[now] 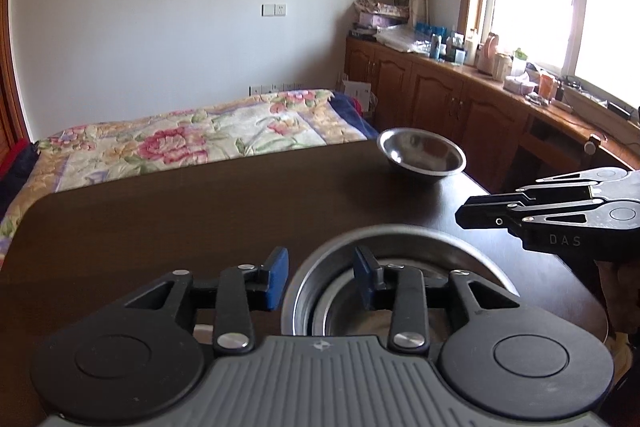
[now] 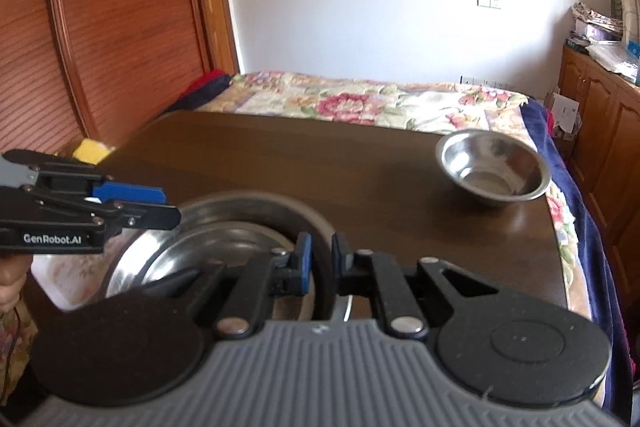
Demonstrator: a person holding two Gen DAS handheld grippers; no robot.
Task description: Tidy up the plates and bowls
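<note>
**A:** Where are the bowls?

**B:** The near bowl (image 1: 400, 235) sits at the near edge of the table (image 1: 200, 219), right under my claws. It looks blurred in both views. An inner bowl (image 2: 208, 247) is nested inside it, shiny steel against the darker wall around it.

**A:** And your claws on it?

**B:** My left claw (image 1: 322, 271) is spread across the left side of the rim. One blue pad is outside the wall and the other hangs inside the bowl, and neither presses on the metal. My right claw (image 2: 322, 255) is pressed together on the right side, with the bowl's wall pinched between its two pads. Seen from the left camera, that claw reaches in from the right edge with its fingers stacked close together.

**A:** Any other dishes?

**B:** One far bowl (image 1: 422, 155), also steel. It stands upright and empty at the far right corner of the table, well apart from the near one and untouched.

**A:** And beyond the table?

**B:** A bed (image 1: 180, 139) with a flowered quilt lies just past the far edge. Wooden cupboards (image 1: 440, 95) run along the right wall under a bright window.
</note>
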